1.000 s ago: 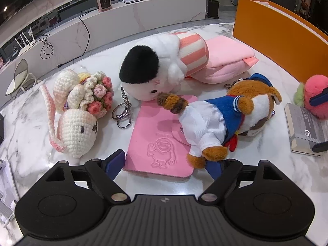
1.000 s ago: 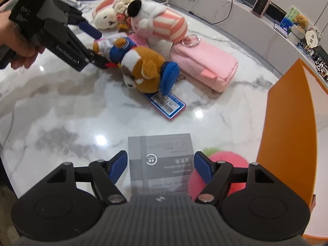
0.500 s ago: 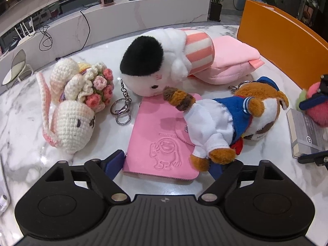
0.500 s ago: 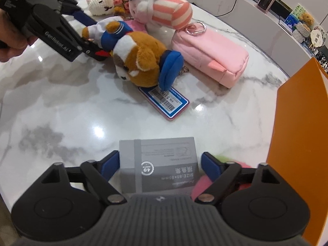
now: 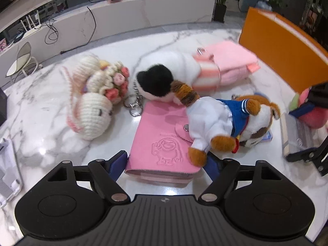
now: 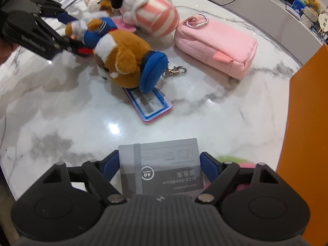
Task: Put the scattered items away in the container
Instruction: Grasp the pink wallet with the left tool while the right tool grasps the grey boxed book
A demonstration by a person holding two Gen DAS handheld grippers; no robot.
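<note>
A pink wallet (image 5: 162, 135) with an embossed cartoon sits between the blue fingers of my left gripper (image 5: 166, 164). The jaws are closing and the pads meet its side edges. Its near edge is raised. A plush dog (image 5: 225, 119) in a sailor top lies across the wallet's right side. A grey notepad (image 6: 164, 164) lies between the fingers of my right gripper (image 6: 160, 160), whose jaws are closing with the pads against both its edges. The orange container (image 6: 307, 123) stands at the right.
On the marble table lie a striped plush with a black tuft (image 5: 164, 75), a crochet rabbit (image 5: 92, 116), a keyring (image 5: 134, 104), a pink pouch (image 6: 215, 43) and a blue-labelled card (image 6: 151, 104). A pink furry ball (image 5: 313, 114) sits beside the notepad. A white stand (image 5: 8, 164) is at far left.
My left gripper pulled back and up, the wallet staying between its fingers while the other toys slid away in view. The right gripper's fingers widened, then narrowed onto the notepad.
</note>
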